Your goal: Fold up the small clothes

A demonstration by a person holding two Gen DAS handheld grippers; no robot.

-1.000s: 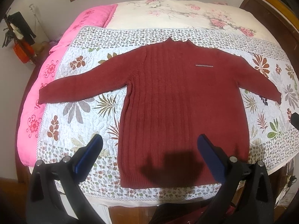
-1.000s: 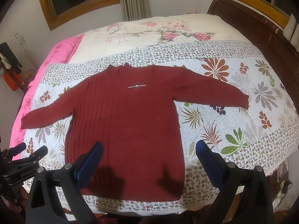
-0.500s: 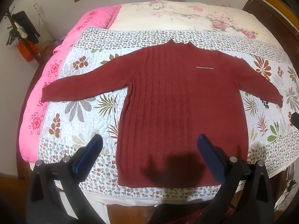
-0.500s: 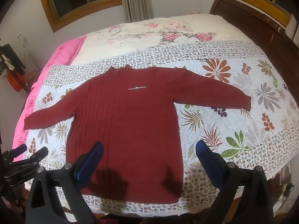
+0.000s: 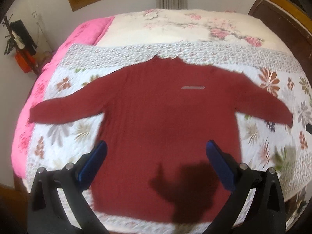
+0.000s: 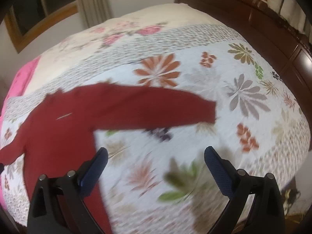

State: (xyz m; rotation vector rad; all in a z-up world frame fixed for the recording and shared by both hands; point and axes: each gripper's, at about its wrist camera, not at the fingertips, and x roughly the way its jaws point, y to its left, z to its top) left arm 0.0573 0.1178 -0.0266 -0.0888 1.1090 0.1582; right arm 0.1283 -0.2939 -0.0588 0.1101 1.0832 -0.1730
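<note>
Lying flat on the bed [image 5: 224,31], the red sweater [image 5: 167,120] has its hem at the near edge and its sleeves stretched toward either side. The right sleeve [image 6: 156,109] runs crosswise ahead of the right claw [image 6: 156,161], the nearer one; the left claw [image 5: 156,150] hovers over the body. Both are spread and empty. Blur hides the knit.

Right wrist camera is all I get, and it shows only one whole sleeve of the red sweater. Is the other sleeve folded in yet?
Observer: No. The other sleeve lies stretched straight out on the quilt.
Operator: Is the left gripper holding something?
Observer: No. The left gripper is open and grips nothing; the sweater is right ahead of it.
Operator: Is the bottom folded up?
Observer: No. The hem lies unfolded near the bed's edge.
</note>
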